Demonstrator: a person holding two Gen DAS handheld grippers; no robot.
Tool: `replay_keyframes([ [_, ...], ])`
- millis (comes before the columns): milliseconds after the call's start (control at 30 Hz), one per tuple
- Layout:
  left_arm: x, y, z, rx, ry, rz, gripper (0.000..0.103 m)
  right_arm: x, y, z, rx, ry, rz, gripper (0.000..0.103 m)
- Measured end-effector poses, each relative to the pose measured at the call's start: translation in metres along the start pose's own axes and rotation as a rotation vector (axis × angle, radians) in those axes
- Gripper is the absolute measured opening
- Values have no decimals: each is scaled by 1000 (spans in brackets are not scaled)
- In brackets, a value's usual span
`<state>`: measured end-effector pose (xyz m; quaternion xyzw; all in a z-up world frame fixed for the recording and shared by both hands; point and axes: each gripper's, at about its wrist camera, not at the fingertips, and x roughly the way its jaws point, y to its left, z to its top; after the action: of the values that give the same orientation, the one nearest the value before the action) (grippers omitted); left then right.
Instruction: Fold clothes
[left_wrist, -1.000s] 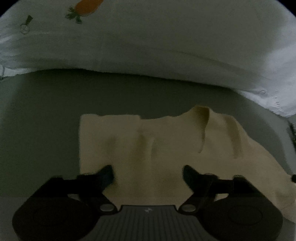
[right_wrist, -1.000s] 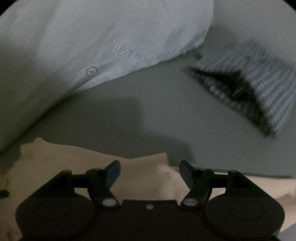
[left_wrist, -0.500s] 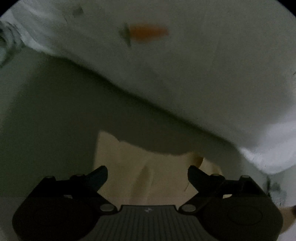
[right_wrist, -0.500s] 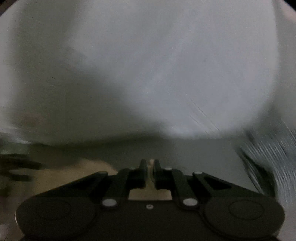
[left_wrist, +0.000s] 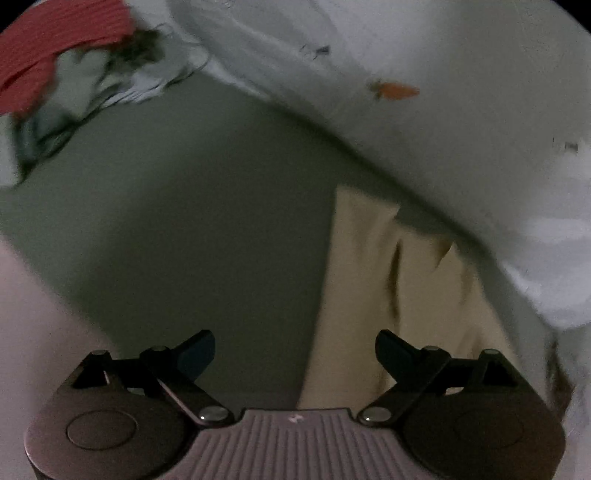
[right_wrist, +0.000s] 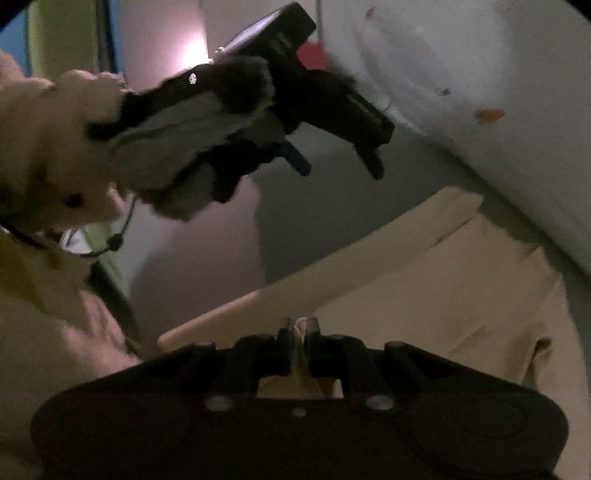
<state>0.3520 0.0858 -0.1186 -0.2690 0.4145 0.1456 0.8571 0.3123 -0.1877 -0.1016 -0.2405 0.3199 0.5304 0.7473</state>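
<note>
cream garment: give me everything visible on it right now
The cream garment is a pale yellow-beige soft cloth, plain, no print visible. It lies partly folded on the grey-green surface, with creases and a long folded band along one edge. The right gripper is shut on an edge of it. The left gripper is open, not touching it in view. A white carrot-print fabric borders its far side, possibly overlapping.

dim room, grey-green tabletop (left_wrist: 192, 206), lime-green upright (right_wrist: 55, 33)

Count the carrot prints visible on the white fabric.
1: a small orange carrot print on the white fabric, upper right in both views, above the cream garment. More may be hidden or out of frame.
</note>
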Motion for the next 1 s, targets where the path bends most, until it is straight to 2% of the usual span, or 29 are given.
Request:
replay_keyframes([
  [100,-13,8,-33,10,8,43,94,-14,11,-1,-42,-32,25,7],
  [200,-16,4,-57,15,23,62,94,-5,23,-9,-71,-5,78,7],
  [333,-12,-2,-68,69,37,101,94,40,23,-31,21,122,139,11],
  [367,-11,-3,-67,78,37,101,94,45,25,-32,31,143,147,15],
  [433,-9,-4,-64,97,35,102,94,39,26,-30,46,126,145,26],
  [467,-8,-5,-62,106,34,103,94,31,23,-28,58,97,139,39],
  [500,-7,-5,-60,115,34,104,94,24,20,-26,72,70,134,46],
  [567,-5,-7,-57,134,32,105,94,13,4,-23,146,33,124,46],
  [633,-3,-8,-54,153,31,106,94,5,-19,-22,247,-16,81,44],
  [667,-2,-9,-52,162,30,107,94,4,-34,-19,296,-43,47,39],
  [700,-1,-9,-51,172,29,107,94,10,-48,-9,330,-57,11,22],
  [733,0,-10,-49,181,28,108,94,17,-61,-4,344,-56,-32,12],
  [767,4,-10,-44,185,26,106,94,23,-73,2,356,-55,-76,6],
  [833,14,-10,-33,193,23,103,94,39,-91,14,334,-41,-147,6],
  [1000,35,-8,-3,185,18,85,94,95,-134,56,315,-29,-249,6],
])
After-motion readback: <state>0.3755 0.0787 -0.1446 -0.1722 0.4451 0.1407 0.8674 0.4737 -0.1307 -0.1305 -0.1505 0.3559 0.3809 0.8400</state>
